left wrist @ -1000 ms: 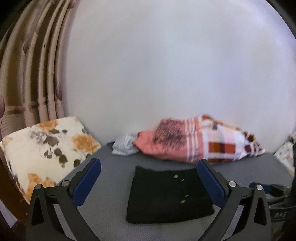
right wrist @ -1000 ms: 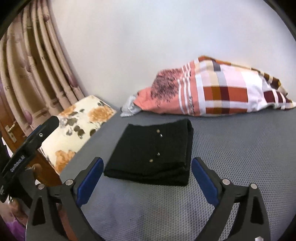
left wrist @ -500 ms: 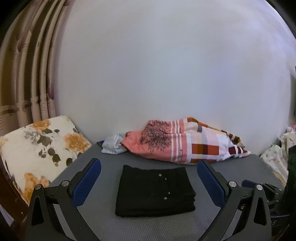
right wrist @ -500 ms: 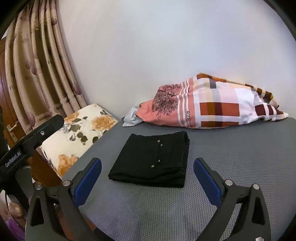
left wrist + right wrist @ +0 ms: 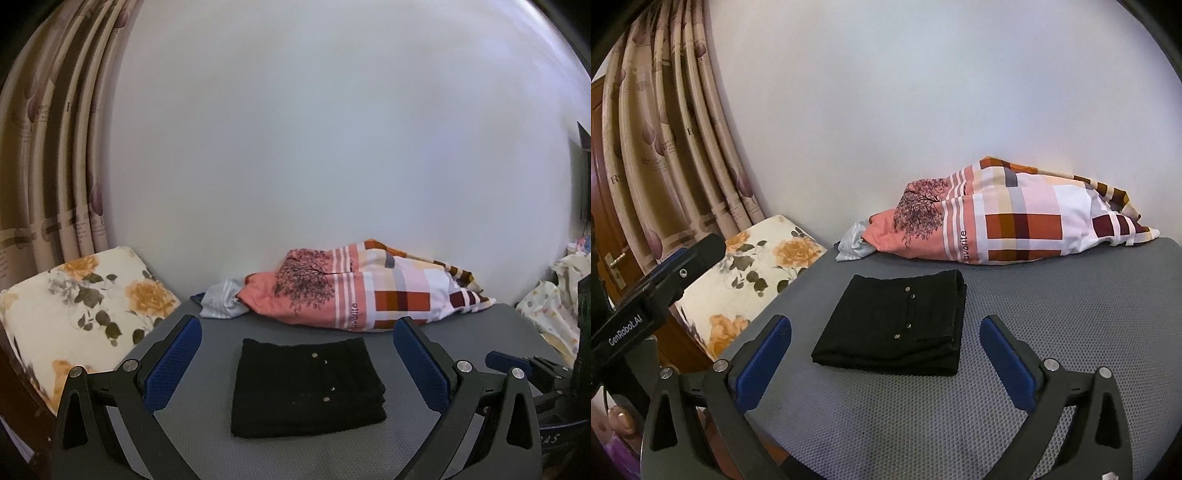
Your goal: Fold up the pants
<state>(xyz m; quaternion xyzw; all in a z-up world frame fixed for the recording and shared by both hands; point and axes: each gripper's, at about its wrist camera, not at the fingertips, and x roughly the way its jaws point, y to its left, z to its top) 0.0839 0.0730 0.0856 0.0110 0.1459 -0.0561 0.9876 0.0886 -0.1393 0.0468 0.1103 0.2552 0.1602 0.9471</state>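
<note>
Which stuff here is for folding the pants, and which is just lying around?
For the job: black pants, already folded on the grey mat; left gripper and right gripper, both open.

Lying around: checked bundle, flowery cushion, curtain.

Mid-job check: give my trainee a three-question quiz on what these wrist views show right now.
1. True or false: the black pants lie folded on the grey mat.
2. What touches the pants? A) left gripper B) right gripper C) neither
3. Fill in: the left gripper's blue pads stand ____.

Key: 1 true. 2 C, both grippers are apart from the pants, nothing between their fingers. 3 open.
</note>
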